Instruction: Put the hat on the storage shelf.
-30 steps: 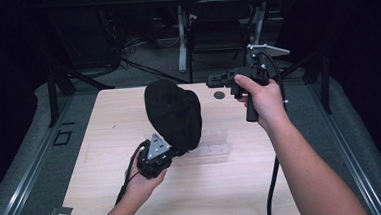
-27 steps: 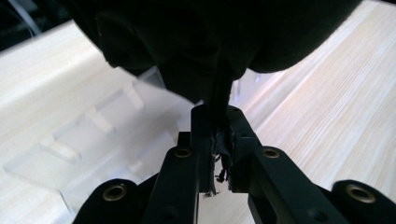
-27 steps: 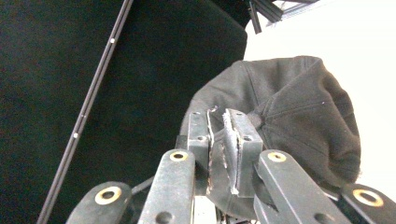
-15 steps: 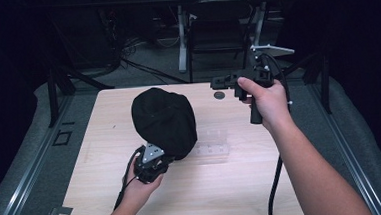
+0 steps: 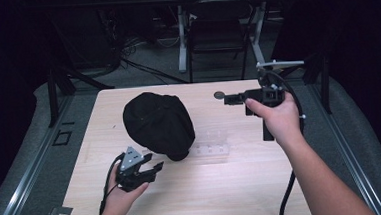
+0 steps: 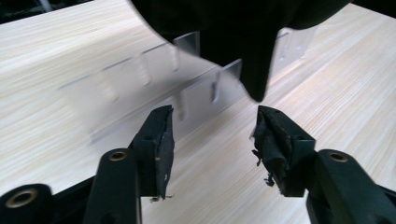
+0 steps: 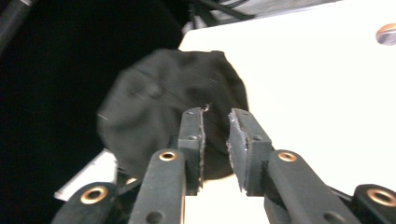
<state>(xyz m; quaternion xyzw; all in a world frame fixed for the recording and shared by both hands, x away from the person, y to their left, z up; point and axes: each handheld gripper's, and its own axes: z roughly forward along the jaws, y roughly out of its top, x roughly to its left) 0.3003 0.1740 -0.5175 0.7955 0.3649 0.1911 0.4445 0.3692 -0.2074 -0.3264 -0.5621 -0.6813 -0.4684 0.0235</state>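
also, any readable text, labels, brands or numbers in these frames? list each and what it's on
None can be read.
black cap: plain dark fabric, no logo or lettering visible.
clear plastic rack: no marks visible.
small round disc on the table: too small to show any sign.
left tool and right tool: black parts, no print visible.

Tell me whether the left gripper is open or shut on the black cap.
Open. The left gripper has just been opening: its jaws stand apart with bare table between them, and the black cap hangs just beyond, unpinched.
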